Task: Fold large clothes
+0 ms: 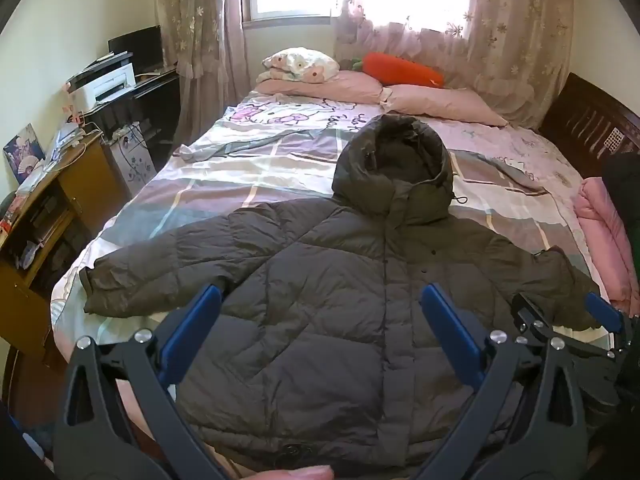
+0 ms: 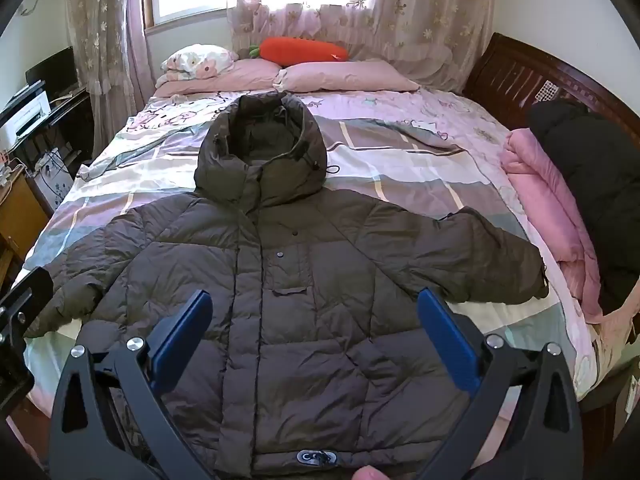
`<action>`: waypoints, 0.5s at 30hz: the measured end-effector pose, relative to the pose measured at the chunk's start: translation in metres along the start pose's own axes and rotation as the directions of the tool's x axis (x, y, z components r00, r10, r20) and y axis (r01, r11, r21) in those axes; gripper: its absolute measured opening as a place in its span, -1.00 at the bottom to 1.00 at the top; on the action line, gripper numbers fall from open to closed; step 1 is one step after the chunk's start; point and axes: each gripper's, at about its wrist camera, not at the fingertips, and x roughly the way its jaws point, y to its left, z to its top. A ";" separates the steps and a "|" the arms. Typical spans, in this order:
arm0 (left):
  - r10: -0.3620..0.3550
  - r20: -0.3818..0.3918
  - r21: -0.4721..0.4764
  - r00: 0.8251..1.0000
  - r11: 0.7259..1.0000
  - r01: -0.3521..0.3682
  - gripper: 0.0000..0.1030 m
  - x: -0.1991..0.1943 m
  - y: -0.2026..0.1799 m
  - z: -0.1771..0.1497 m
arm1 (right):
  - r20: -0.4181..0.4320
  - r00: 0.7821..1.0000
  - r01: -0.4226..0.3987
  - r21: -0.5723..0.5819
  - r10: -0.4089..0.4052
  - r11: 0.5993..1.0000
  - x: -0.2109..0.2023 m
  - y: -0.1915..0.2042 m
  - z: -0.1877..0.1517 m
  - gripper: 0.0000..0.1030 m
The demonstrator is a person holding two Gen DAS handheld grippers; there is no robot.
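Jacket: dark puffer jacket point(image 2: 304, 280) lies flat and face-up on the bed point(image 2: 420, 168), hood point(image 2: 260, 152) towards the pillows, both sleeves spread out, hem at the near edge under my claws.

Left claw: left claw point(image 1: 320, 340) gapes wide above the lower front of the jacket; nothing between the pads.

Right claw: right claw point(image 2: 316, 340) also spread wide, empty, hovering over the lower chest and hem.

Stage: I judge no fold is started; nothing is doubled over yet.

Risk, grip: the padding is thick and slick-looking. A pinch on the top layer alone could lift the shell only, and the back would lag and bunch.

Risk, sleeve: the right sleeve point(image 2: 480, 256) ends near the pink quilt point(image 2: 560, 216) at the bed's side. A wide sweep could drag that quilt along.

Risk, spring-back: trapped air may push a folded sleeve open again unless I press it down.

Risk, hem: the hem sits at the bed edge; pulling towards me could slide the jacket off.

Left view only: the left sleeve point(image 1: 160, 260) to its cuff, the wooden worktop point(image 1: 60, 184) and the printer point(image 1: 106, 84) beside the bed; my right claw shows at its right margin.

Right view only: the right cuff in full, a dark garment point(image 2: 592, 184) piled on the quilt, the chest pocket flap and the hem badge point(image 2: 316, 457).

Both views: orange carrot cushion point(image 2: 304, 50) by the pillows, well clear of the work.
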 end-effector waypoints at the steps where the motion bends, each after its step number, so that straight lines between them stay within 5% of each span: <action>1: -0.001 -0.002 -0.002 1.000 1.000 0.001 0.96 0.000 0.000 0.000 | 0.004 1.000 0.005 -0.005 -0.005 1.000 0.000 0.000 0.000 0.97; 15: -0.006 -0.005 -0.005 1.000 1.000 0.006 0.96 0.000 0.000 0.000 | -0.003 1.000 0.002 -0.006 -0.002 1.000 0.000 0.001 -0.002 0.97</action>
